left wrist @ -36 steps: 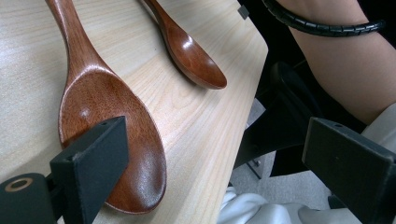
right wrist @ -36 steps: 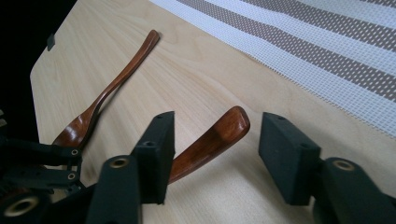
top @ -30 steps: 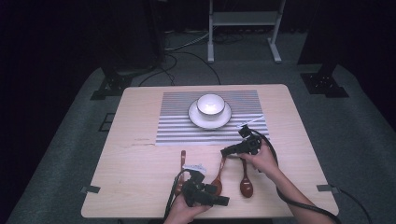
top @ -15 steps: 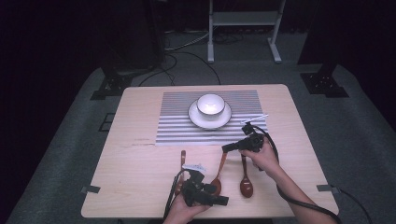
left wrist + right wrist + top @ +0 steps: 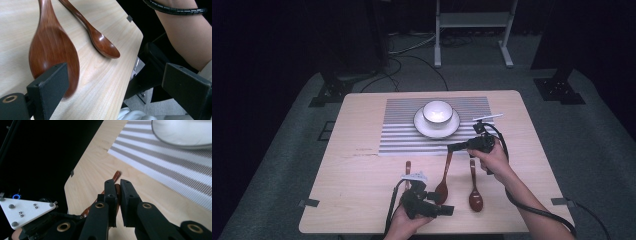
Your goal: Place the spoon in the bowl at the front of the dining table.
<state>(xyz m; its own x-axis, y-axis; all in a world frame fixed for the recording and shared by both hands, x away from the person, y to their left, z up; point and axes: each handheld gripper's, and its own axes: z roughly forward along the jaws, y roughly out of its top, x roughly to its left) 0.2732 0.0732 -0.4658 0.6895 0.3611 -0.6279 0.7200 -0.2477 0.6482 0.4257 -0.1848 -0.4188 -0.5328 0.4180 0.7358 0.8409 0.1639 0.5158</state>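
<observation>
Your right claw, matt black plastic, pinches a glossy lacquered wooden spoon. Beside your left claw lies another polished wood spoon on the pale, smooth-grained wooden desk.

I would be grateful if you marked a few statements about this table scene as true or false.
1. The bowl stands on a plate on the striped mat. True.
2. The right gripper is shut on the middle spoon. True; its jaws have just been closing, with the handle between them.
3. The left gripper clamps a spoon. False; its jaws stand open, with the middle spoon's bowl beside one of them.
4. A spoon lies in the bowl. False; the right-hand spoon lies on the table.
</observation>
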